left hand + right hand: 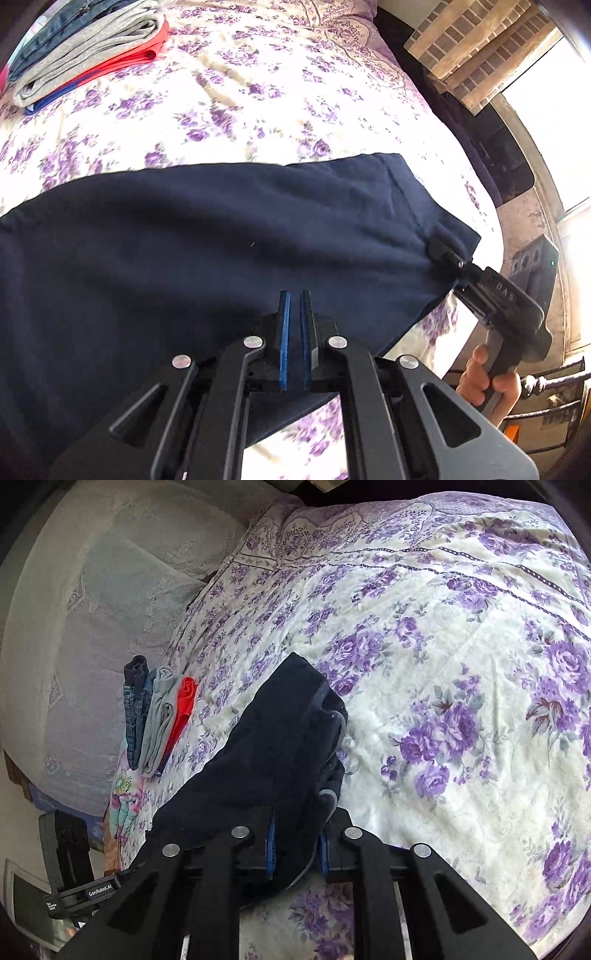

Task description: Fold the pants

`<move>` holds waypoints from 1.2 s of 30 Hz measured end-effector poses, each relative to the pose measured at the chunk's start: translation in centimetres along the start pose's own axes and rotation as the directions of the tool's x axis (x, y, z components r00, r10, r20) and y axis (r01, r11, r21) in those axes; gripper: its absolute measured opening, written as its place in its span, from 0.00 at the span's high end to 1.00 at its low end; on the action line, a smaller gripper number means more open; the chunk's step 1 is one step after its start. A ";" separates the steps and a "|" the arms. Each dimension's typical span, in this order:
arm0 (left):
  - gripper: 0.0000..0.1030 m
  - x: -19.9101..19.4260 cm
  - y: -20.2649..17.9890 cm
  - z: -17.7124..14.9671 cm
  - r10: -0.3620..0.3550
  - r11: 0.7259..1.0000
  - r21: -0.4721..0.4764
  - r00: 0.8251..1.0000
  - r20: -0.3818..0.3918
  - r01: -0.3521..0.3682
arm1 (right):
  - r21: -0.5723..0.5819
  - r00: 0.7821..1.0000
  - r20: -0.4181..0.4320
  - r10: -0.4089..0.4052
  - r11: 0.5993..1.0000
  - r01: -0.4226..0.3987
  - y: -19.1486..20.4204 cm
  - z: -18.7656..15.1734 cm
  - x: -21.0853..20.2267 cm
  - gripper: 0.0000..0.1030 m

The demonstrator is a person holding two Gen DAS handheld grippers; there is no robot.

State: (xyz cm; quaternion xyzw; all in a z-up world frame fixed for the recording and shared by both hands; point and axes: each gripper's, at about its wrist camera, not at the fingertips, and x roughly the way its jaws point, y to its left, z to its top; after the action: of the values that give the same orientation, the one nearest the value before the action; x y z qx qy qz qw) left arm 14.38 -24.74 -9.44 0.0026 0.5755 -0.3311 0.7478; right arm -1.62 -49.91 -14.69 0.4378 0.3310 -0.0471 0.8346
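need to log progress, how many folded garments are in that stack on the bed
3 that show clearly: jeans on top, a grey garment in the middle, a red one lowest. More may be hidden among them.

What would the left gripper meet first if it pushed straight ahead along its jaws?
Most likely the navy pants: the left gripper points into their dark cloth, jaws nearly closed and holding nothing visible. Depth is unclear, so contact distance can't be judged.

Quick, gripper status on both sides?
Left gripper: fingers nearly shut, a thin gap, nothing visibly between them, over the navy pants.
Right gripper: shut on the navy pants.
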 end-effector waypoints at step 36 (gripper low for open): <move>0.96 -15.6 22.8 -14.4 0.217 0.884 -0.457 0.952 0.217 -0.098 | -0.824 0.996 -0.046 -0.071 0.567 0.002 26.4 -11.5 3.3 0.83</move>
State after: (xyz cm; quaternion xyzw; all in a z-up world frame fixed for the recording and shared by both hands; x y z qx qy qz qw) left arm 11.52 6.27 -9.48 -0.1632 0.5293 -0.1275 0.8228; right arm 4.74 -24.31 -2.76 -0.0061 0.3544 0.1111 0.9285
